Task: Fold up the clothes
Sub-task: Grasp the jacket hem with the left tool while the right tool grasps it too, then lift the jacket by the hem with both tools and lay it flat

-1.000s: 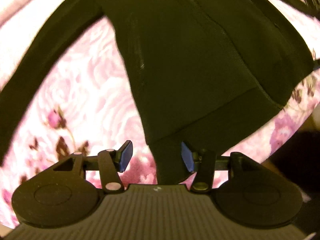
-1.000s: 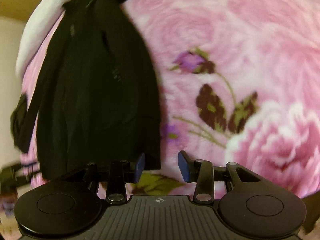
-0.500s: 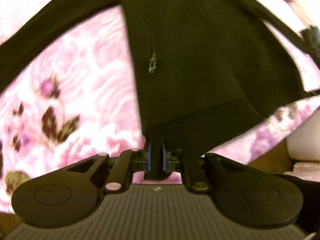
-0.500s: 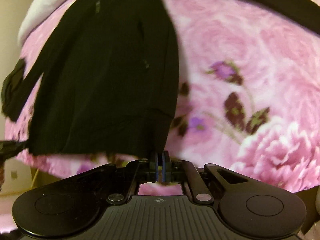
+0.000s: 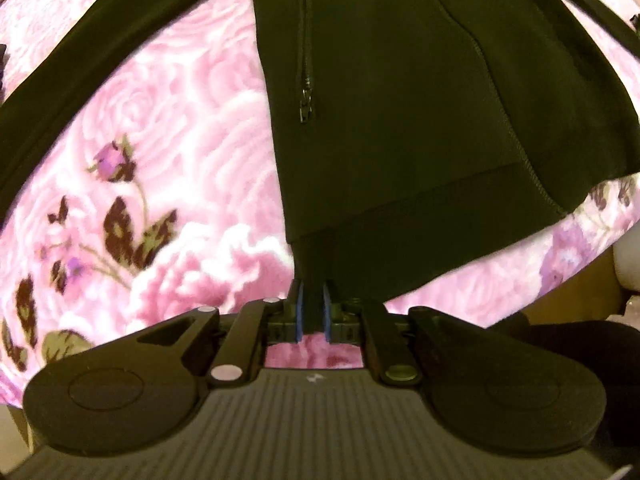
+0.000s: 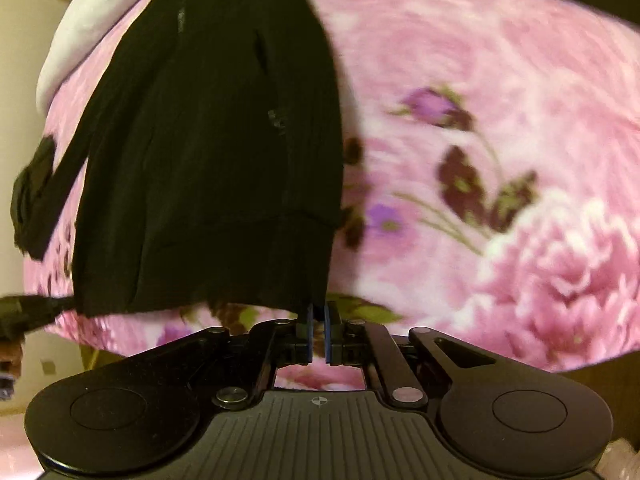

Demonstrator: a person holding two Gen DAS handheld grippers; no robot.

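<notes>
A black zip-up jacket lies spread on a pink floral blanket. My left gripper is shut on the jacket's bottom hem at its left corner, with the pocket zipper just ahead. In the right wrist view the same jacket fills the left side. My right gripper is shut on the hem's right corner. A long black sleeve stretches away to the left in the left wrist view.
The pink rose blanket covers the bed. A white pillow or sheet edge lies at the far left in the right wrist view. The bed's edge and the floor beyond show at the lower right in the left wrist view.
Both grippers were open a second ago beside the jacket's hem. They have closed on the two hem corners, and the hem is now lifted slightly off the blanket.
</notes>
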